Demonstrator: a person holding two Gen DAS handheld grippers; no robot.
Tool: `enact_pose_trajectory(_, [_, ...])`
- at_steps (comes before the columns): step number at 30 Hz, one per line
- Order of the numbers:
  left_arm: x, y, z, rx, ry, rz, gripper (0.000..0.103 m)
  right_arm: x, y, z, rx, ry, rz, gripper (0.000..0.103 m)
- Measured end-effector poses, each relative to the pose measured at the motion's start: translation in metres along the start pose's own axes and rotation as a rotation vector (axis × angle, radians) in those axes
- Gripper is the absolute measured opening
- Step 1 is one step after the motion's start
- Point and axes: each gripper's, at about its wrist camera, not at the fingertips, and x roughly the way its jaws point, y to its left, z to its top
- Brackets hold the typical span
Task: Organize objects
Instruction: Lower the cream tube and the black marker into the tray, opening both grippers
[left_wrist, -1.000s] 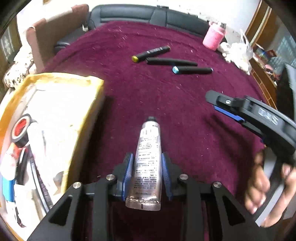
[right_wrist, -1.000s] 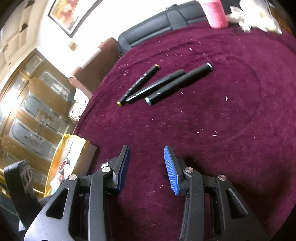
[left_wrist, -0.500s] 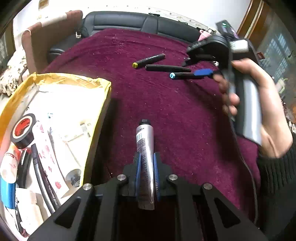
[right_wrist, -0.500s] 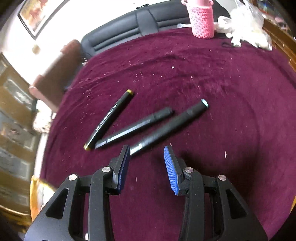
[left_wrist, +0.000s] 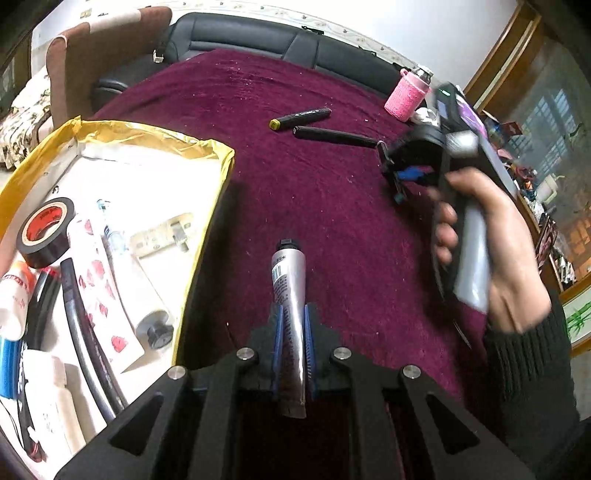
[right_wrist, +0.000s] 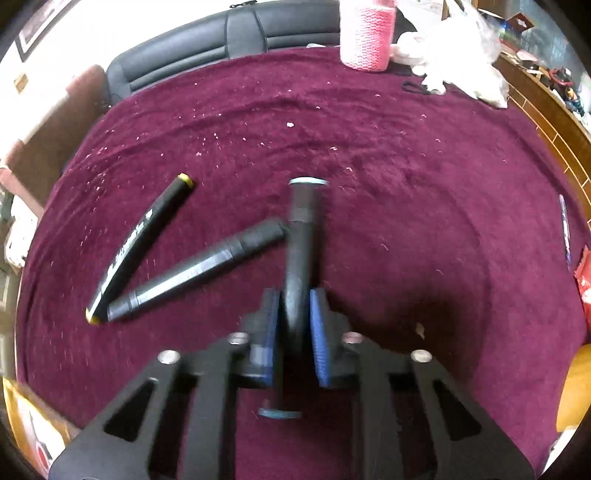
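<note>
My left gripper (left_wrist: 293, 317) is shut on a silver tube (left_wrist: 290, 280) with a black cap, held above the maroon tablecloth (left_wrist: 332, 221) just right of the yellow-edged box (left_wrist: 207, 221). My right gripper (right_wrist: 293, 306) is shut on a black marker with blue ends (right_wrist: 303, 236), which points away from the camera. It also shows in the left wrist view (left_wrist: 400, 177), held by a hand. Two more black markers lie on the cloth: one with yellow ends (right_wrist: 140, 240) (left_wrist: 301, 117) and a plain black one (right_wrist: 199, 269) (left_wrist: 336, 136).
The box holds a roll of black tape (left_wrist: 44, 232), a black hose (left_wrist: 85, 350), white bottles and other items. A pink knitted cup (right_wrist: 365, 33) and white plastic bags (right_wrist: 461, 55) stand at the table's far edge. A black sofa (left_wrist: 277, 40) lies behind.
My right gripper moved to the markers and shut on the blue-ended one, turning it in line with the fingers. My left gripper shut on the silver tube and lifted it.
</note>
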Motion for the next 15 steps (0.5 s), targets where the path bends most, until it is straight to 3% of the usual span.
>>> enact_pose_trajectory(8, [-0.007,-0.013,-0.017,0.014,0.022,0.012,0.009,-0.05,-0.041,-0.082,-0.097,-0.025,0.155,0.014])
enact_pose_trajectory(11, [-0.011,-0.021,-0.027,0.021,0.044,-0.01,0.009,-0.07,-0.058,-0.113,-0.097,0.0,0.271,0.014])
enact_pose_trajectory(15, [-0.017,-0.028,-0.038,0.036,0.062,-0.013,0.009,-0.093,-0.07,-0.147,-0.123,-0.004,0.343,0.014])
